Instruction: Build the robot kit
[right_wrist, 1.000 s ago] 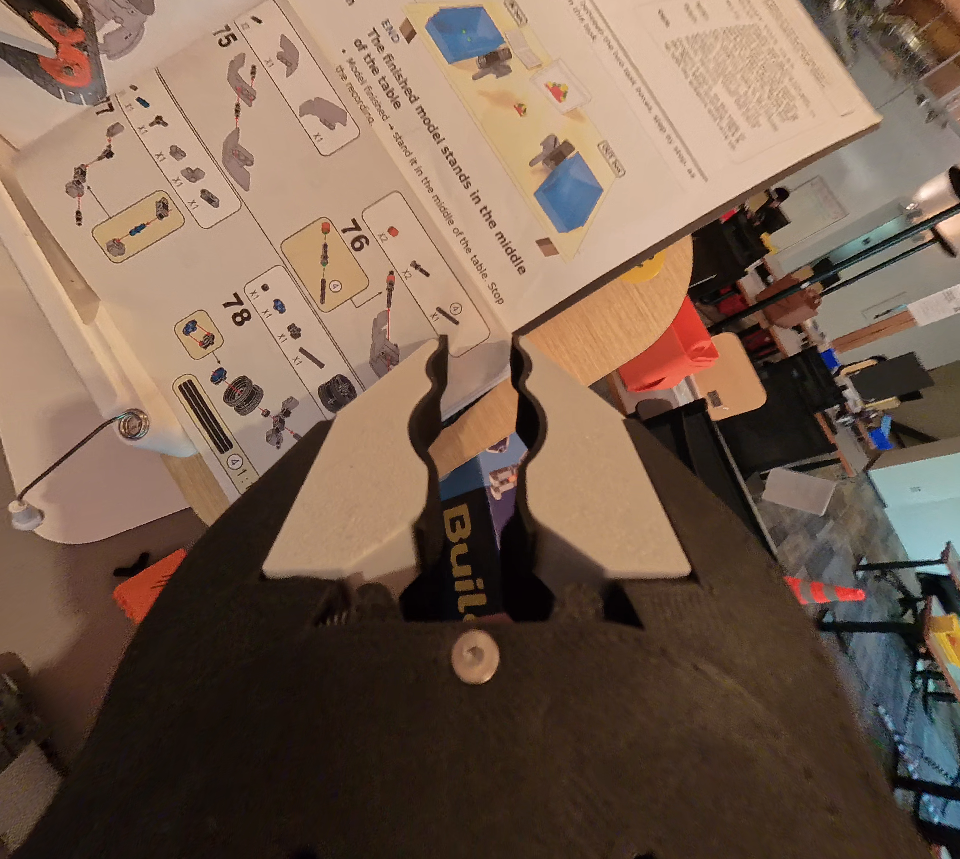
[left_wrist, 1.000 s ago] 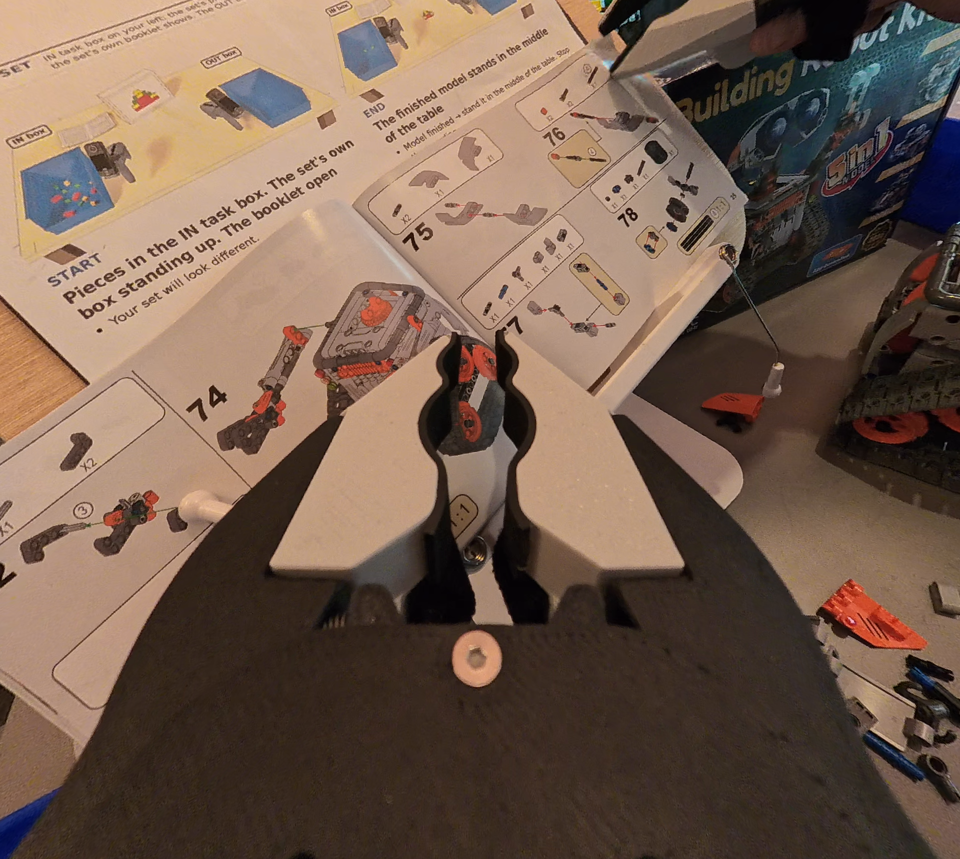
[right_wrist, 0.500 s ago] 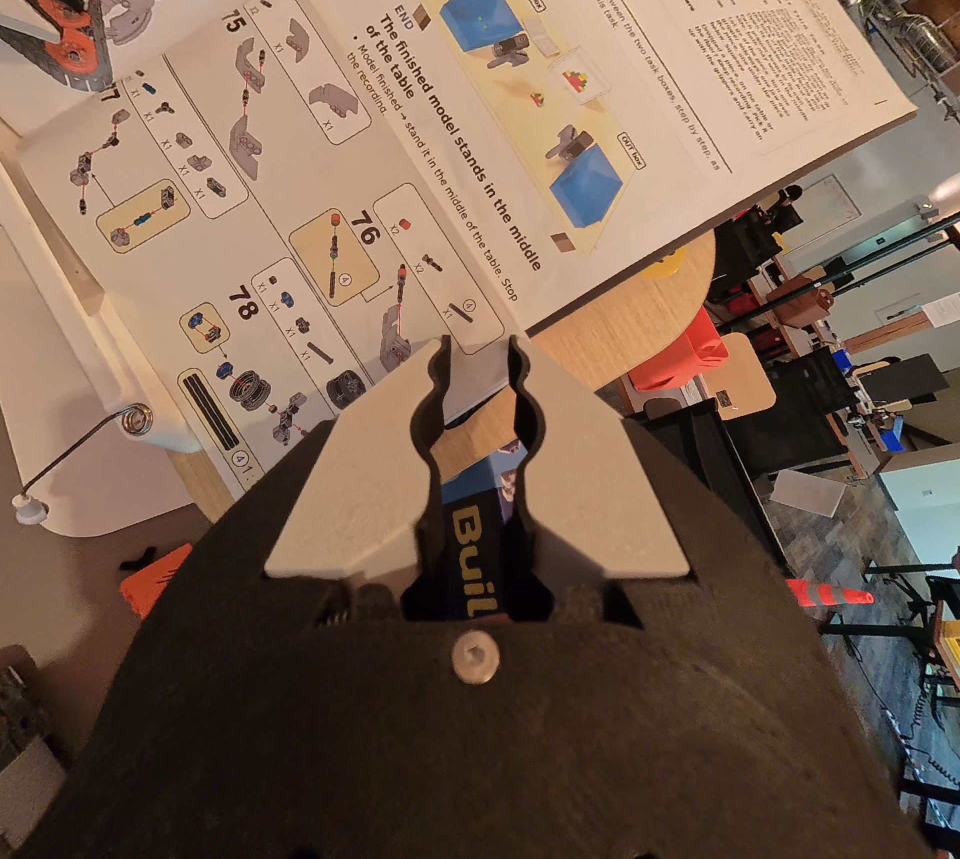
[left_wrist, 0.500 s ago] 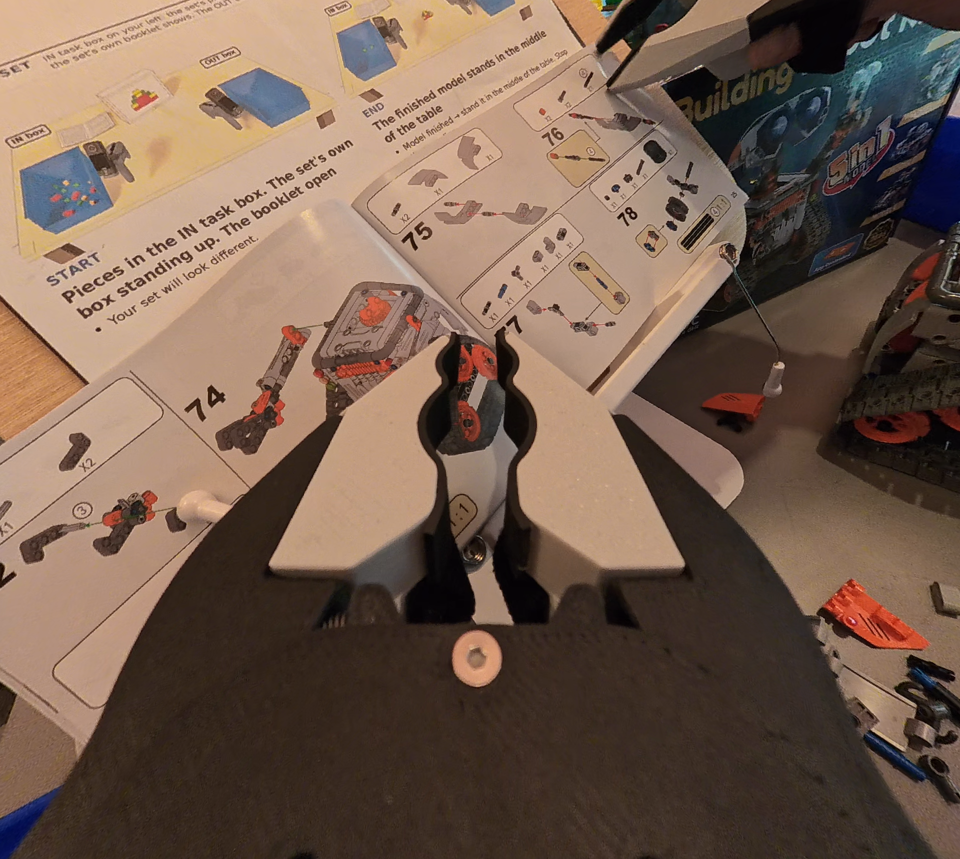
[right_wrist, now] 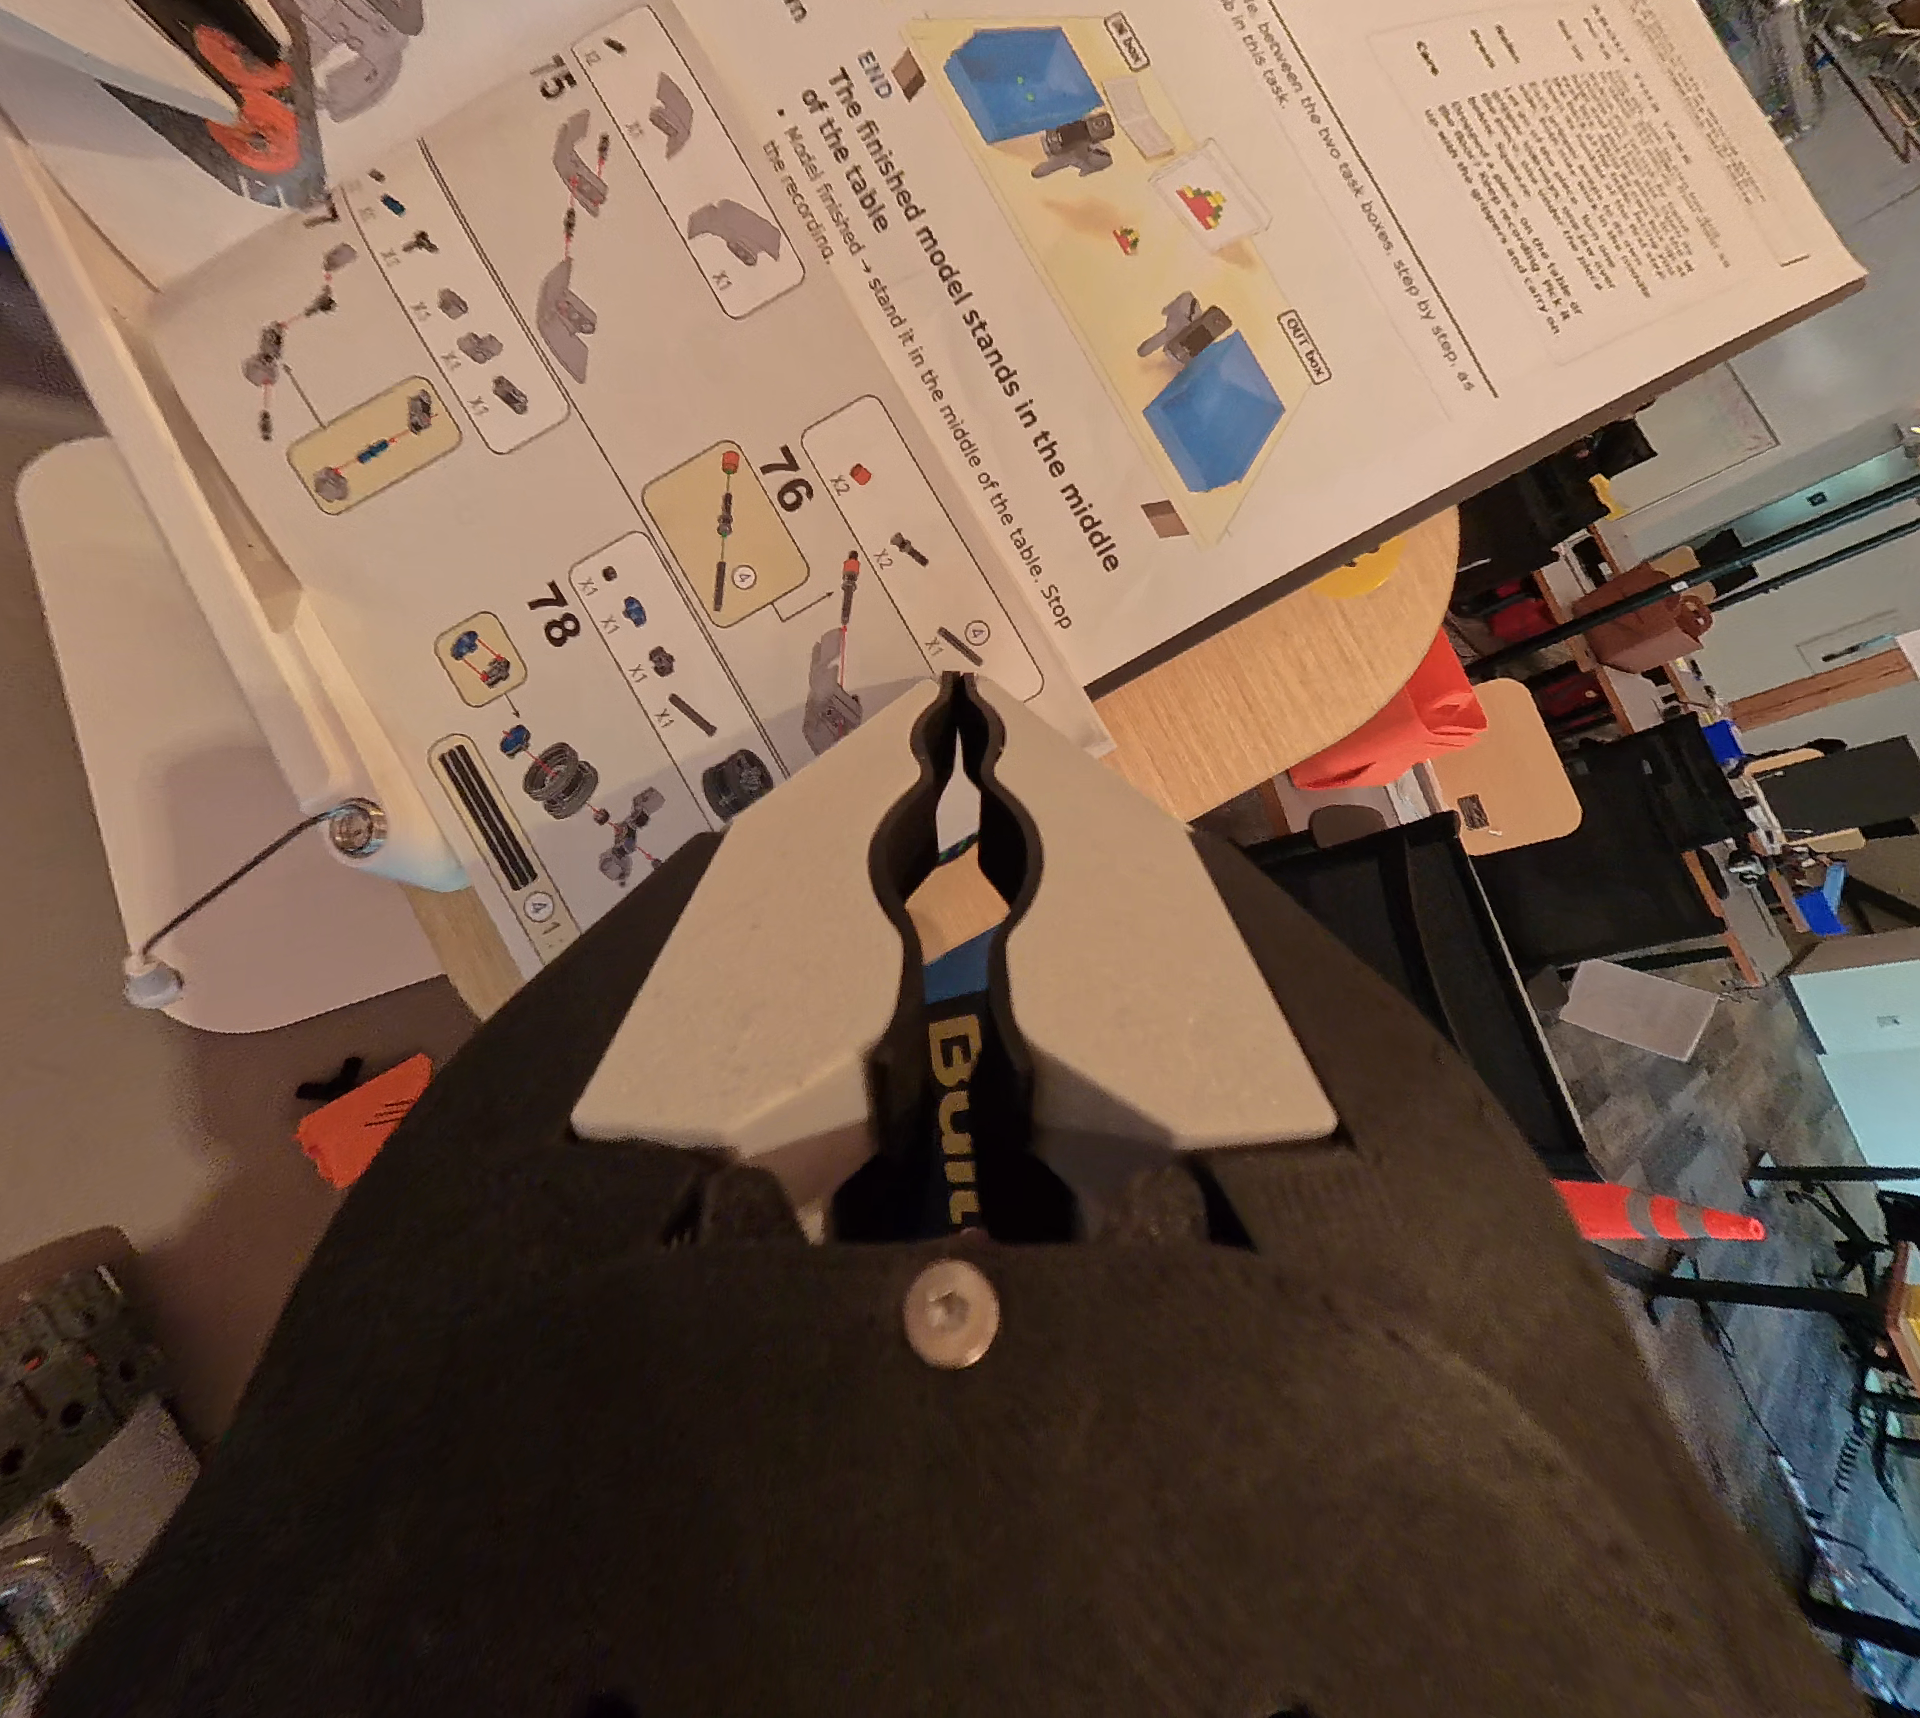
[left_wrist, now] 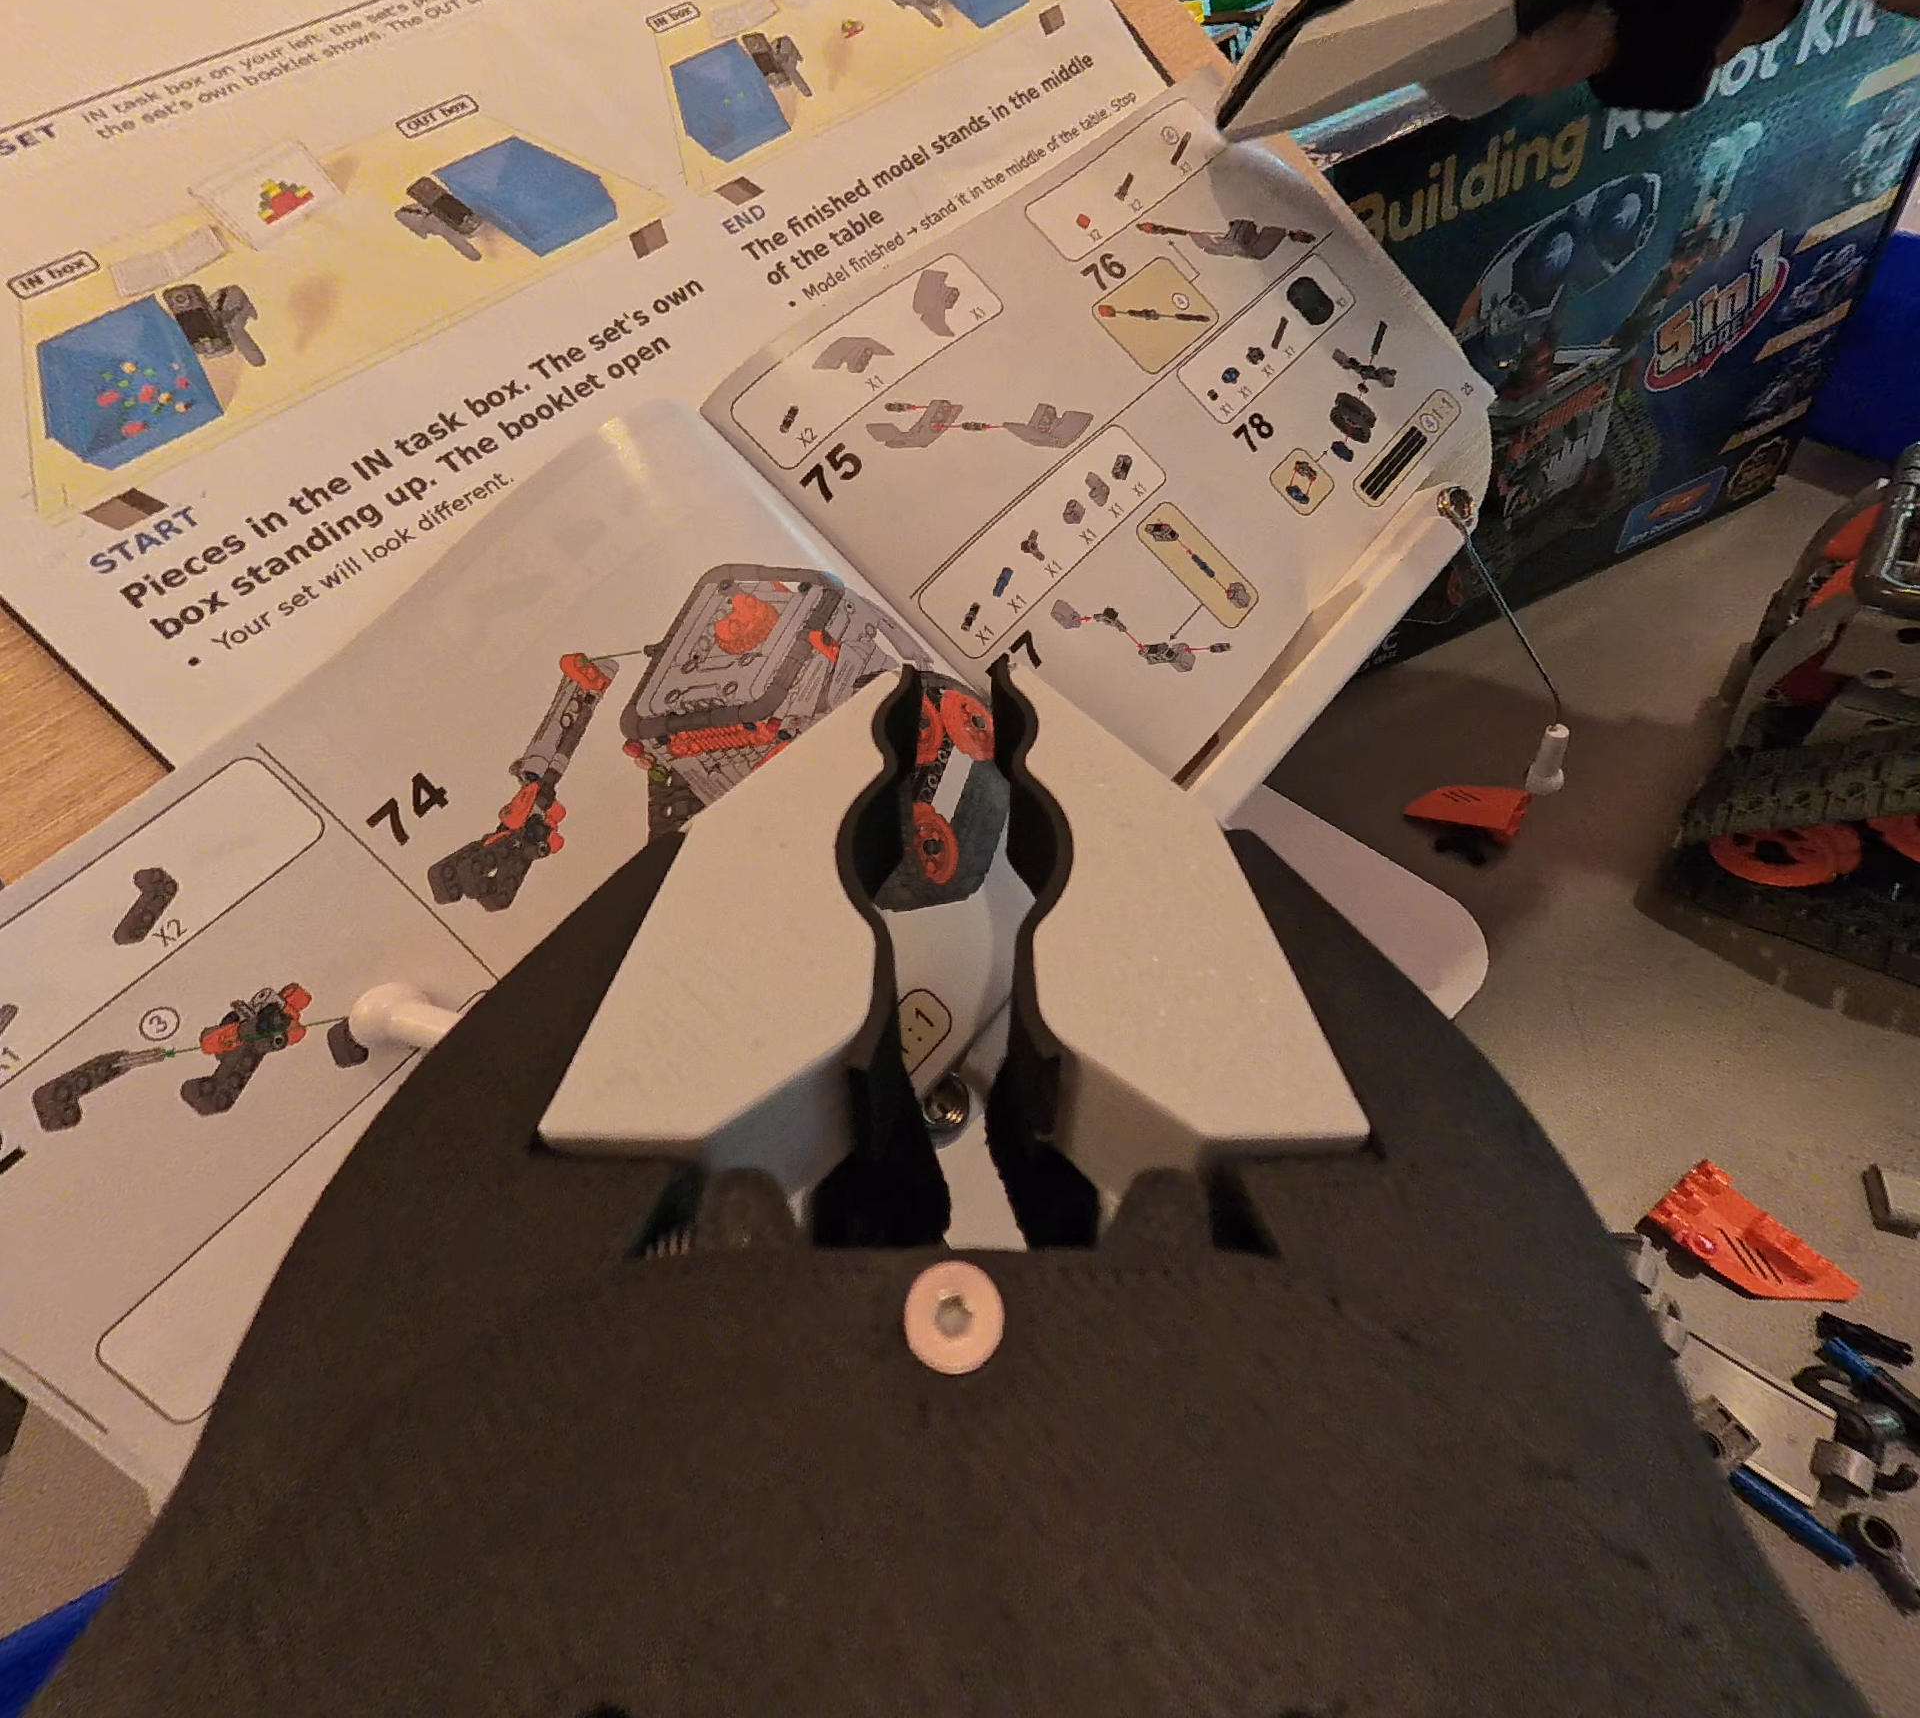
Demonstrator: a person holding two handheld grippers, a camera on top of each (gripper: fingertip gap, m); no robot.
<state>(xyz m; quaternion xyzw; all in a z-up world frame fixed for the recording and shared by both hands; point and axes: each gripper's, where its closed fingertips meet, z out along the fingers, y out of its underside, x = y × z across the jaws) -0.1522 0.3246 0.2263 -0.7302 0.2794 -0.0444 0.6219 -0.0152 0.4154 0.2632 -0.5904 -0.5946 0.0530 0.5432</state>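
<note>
Grey table [left_wrist: 1621,1045], right gripper [right_wrist: 956,681] pinching booklet [left_wrist: 1143,380] corner, left gripper [left_wrist: 951,681] parted below.

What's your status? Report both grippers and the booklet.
Right gripper shut on booklet page corner. Left gripper open, empty, over booklet on white stand. Nothing in the way.

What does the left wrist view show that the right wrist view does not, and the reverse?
Only the left wrist view shows the tracked model and loose parts on the table. Only the right wrist view shows the room behind, with a traffic cone. Both show the open booklet on its white stand, the left gripper open, and the right gripper shut on the page corner.
</note>
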